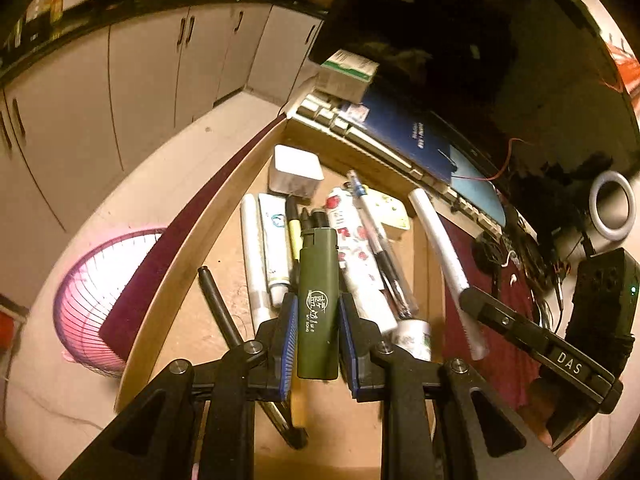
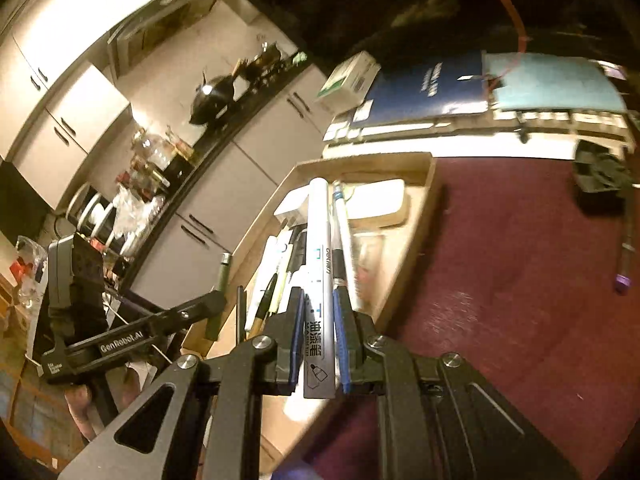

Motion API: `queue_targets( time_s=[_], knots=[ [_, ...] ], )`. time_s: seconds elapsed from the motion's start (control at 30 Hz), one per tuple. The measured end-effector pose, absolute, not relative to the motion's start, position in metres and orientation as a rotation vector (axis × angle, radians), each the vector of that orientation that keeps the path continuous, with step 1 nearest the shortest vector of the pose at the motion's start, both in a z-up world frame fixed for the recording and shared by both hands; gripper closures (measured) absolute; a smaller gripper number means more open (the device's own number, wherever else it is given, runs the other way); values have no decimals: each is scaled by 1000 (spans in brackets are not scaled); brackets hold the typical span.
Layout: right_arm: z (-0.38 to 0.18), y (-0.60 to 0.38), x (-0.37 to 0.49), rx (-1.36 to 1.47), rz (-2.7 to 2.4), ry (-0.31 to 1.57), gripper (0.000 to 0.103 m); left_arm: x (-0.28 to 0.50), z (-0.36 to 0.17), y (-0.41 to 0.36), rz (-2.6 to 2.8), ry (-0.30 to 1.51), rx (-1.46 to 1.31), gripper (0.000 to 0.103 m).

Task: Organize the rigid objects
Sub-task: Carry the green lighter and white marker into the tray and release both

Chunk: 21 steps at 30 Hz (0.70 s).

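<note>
Lighter and marker held over the tray, one in each gripper.

Left gripper [image 1: 318, 332] clamps a green lighter [image 1: 318, 300], long axis running away along the fingers, above the pens lying lengthwise at centre frame in the wooden tray [image 1: 160, 280]. Right gripper [image 2: 318, 340] clamps a white marker [image 2: 318, 264], likewise in line with its fingers, over the tray's right part; in the left view that marker sits just past the tray's right wall. Tray rests on a maroon cloth [image 2: 500, 300]; grey kitchen cabinets [image 1: 140, 80] fill the upper left.
</note>
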State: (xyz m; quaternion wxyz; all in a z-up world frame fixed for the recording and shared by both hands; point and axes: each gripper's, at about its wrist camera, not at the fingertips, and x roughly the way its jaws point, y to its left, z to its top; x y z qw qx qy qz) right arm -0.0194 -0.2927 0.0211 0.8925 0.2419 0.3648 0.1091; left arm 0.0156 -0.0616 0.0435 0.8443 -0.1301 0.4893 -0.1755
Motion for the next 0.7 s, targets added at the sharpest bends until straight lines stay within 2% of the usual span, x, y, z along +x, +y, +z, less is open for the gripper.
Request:
queue_targets(
  time_s=[0.4, 0.7],
  knots=[
    [10, -272, 34, 422, 188, 831, 89, 48, 14, -52, -348, 1085, -272, 83],
    [2, -257, 38, 341, 171, 830, 89, 52, 11, -48, -350, 1080, -310, 82]
  ],
)
